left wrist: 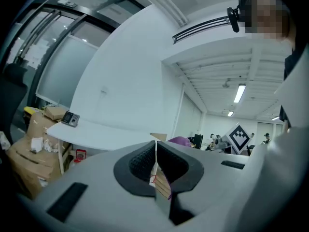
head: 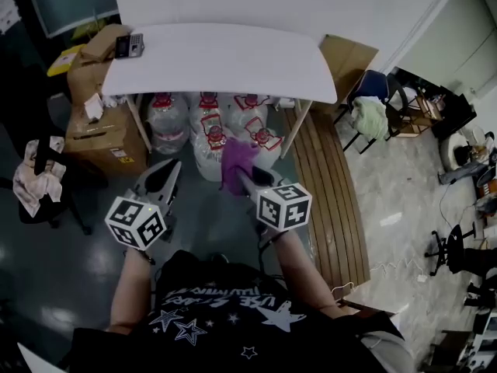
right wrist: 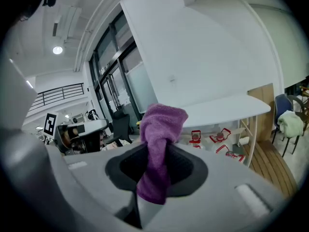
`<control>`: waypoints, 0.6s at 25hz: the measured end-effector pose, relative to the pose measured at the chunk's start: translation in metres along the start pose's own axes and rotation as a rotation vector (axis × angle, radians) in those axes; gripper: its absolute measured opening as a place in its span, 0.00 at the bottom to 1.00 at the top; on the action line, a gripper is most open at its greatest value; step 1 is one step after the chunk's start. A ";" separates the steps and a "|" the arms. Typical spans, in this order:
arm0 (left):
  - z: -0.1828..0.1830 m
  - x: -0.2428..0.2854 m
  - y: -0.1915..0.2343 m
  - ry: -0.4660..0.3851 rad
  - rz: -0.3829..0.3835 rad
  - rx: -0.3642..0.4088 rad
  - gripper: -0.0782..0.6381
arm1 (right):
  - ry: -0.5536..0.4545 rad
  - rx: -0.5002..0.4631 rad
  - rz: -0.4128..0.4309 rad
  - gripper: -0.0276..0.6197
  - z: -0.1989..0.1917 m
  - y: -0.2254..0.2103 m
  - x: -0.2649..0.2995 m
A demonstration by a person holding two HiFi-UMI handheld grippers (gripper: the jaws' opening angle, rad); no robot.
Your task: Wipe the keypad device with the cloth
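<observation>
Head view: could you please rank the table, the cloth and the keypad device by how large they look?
1. The table, by far the largest.
2. The cloth; it is nearer the camera, so its lead is unsure.
3. The keypad device, small on the table's far left corner.

The cloth is purple against the pale grey right tongs and their black ribbed pads. The desk is white and the keypad device dark grey. The marker cubes carry black-and-white squares (bold, blocky ones), the cardboard boxes are brown, and the shirt is black with white stars.
</observation>
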State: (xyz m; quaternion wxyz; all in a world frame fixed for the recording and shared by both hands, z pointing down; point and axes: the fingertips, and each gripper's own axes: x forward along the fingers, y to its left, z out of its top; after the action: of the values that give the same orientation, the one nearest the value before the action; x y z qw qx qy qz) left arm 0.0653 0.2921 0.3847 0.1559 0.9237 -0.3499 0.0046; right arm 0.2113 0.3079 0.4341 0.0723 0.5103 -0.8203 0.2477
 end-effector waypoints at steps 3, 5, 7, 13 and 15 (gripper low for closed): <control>-0.006 0.002 -0.005 0.011 0.005 -0.003 0.13 | -0.001 0.006 0.001 0.19 -0.002 -0.005 -0.003; -0.013 0.003 -0.007 0.024 0.013 -0.001 0.13 | -0.003 0.031 -0.003 0.19 -0.006 -0.010 -0.005; -0.017 0.003 -0.007 0.031 0.020 0.000 0.13 | -0.004 0.072 -0.009 0.19 -0.010 -0.018 -0.005; -0.014 0.002 0.002 0.036 0.040 0.004 0.13 | 0.011 0.095 -0.024 0.19 -0.013 -0.032 -0.003; -0.011 0.005 0.006 0.029 0.045 -0.003 0.13 | 0.010 0.095 -0.037 0.19 -0.009 -0.037 -0.003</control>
State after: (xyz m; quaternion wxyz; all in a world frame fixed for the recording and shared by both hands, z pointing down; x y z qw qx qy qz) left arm 0.0658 0.2877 0.3977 0.1621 0.9152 -0.3683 0.0210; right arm 0.2434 0.3011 0.4531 0.0566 0.5268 -0.7978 0.2877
